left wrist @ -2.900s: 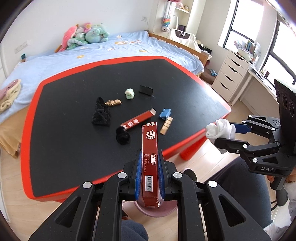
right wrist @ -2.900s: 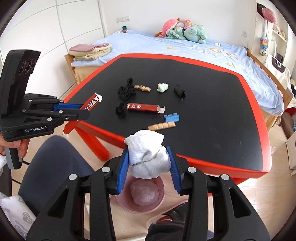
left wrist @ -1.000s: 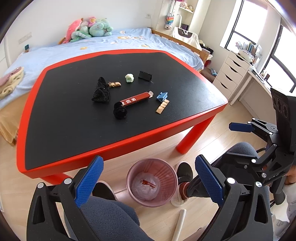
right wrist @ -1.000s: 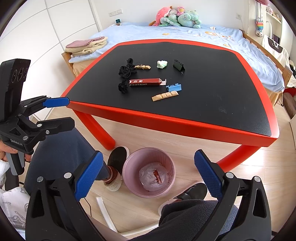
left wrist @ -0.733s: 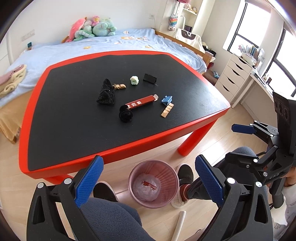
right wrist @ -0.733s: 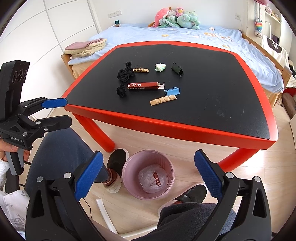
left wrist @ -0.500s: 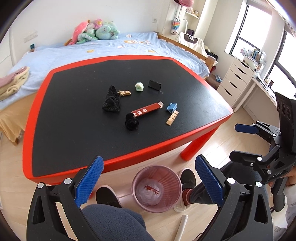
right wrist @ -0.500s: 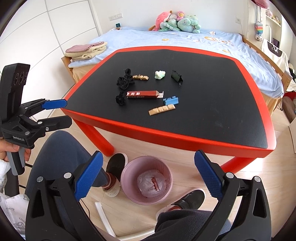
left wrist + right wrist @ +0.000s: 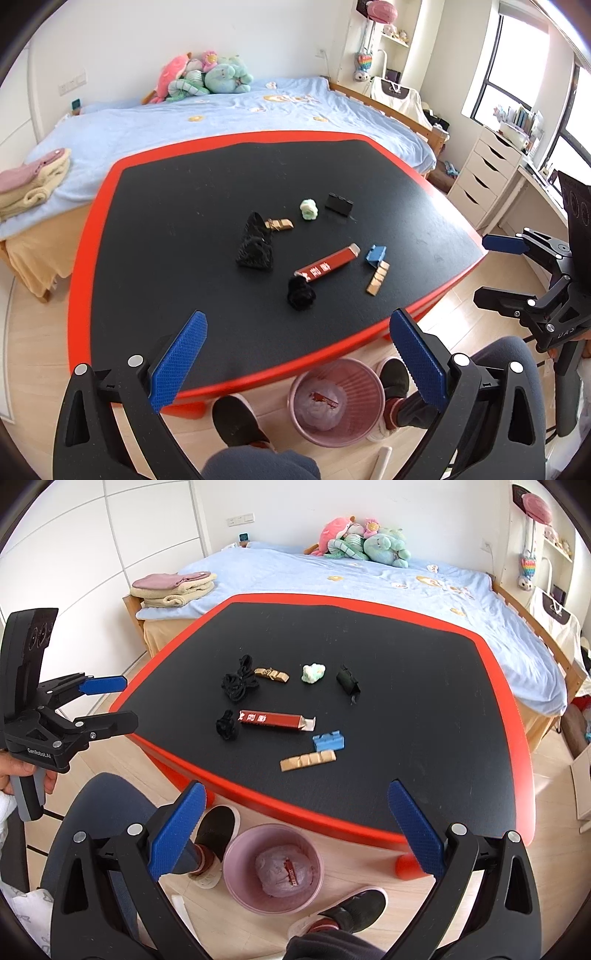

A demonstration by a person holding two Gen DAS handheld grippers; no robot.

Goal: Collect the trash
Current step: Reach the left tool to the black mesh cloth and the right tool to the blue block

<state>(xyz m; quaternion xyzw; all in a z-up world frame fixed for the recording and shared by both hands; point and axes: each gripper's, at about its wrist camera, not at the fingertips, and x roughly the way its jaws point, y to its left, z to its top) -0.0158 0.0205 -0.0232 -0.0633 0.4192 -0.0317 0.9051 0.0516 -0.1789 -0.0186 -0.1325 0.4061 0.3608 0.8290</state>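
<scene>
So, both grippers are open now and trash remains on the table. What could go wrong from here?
1. The blue clip touches the tan wafer strip; one grasp may catch both.
2. The small black fabric ball touches the long red box, so pinching may nudge the box.
3. The pink bin sits partly under the table edge; drops could miss.

Bare black table near the edge — clutter mid-table, red carton beside black wad.
</scene>
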